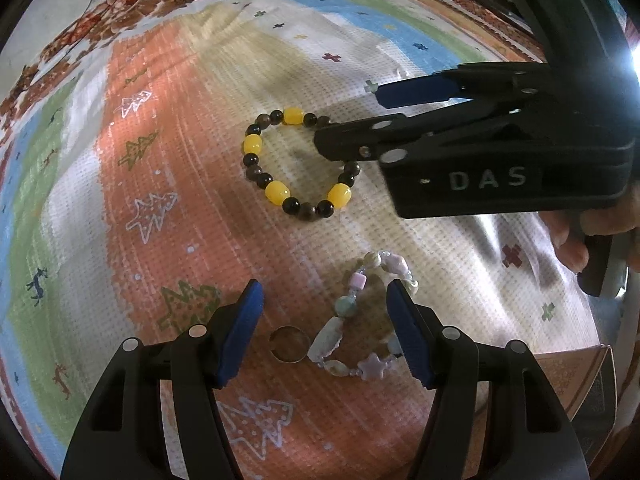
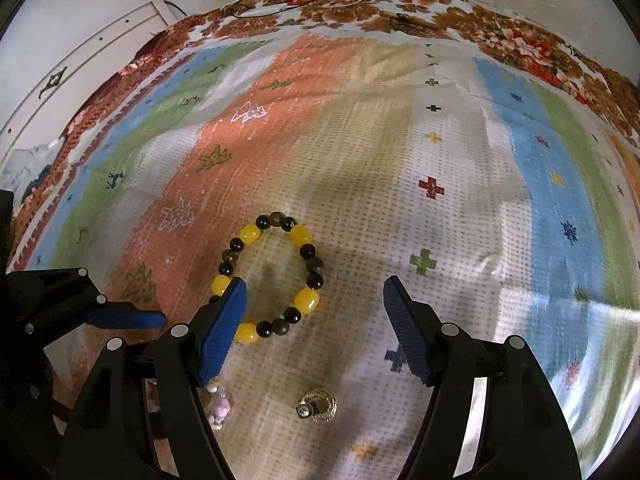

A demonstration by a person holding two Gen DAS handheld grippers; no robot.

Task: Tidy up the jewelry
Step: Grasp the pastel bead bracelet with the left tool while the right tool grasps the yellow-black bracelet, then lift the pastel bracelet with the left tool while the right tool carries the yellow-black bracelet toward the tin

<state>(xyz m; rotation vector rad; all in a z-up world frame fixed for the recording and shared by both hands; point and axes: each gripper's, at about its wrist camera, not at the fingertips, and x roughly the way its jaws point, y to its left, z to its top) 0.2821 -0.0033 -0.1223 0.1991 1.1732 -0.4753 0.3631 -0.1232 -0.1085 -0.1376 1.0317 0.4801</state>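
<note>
A bracelet of yellow and dark beads [image 1: 297, 162] lies on the patterned cloth; it also shows in the right wrist view [image 2: 269, 278]. A pastel bracelet of pink and pale green stones [image 1: 362, 318] lies nearer me, between my left gripper's open pads, next to a thin metal ring [image 1: 289, 343]. My left gripper [image 1: 324, 332] is open and empty just above it. My right gripper [image 2: 314, 324] is open and empty over the yellow bracelet's right side; in the left wrist view it [image 1: 348, 120] comes in from the right. A gold ornament [image 2: 317, 405] lies below the yellow bracelet.
The colourful striped cloth [image 2: 440, 120] covers a floral bedspread [image 2: 360, 0]. A brown box corner [image 1: 576, 376] stands at the lower right of the left wrist view. A white panelled wall [image 2: 60, 72] is at the far left.
</note>
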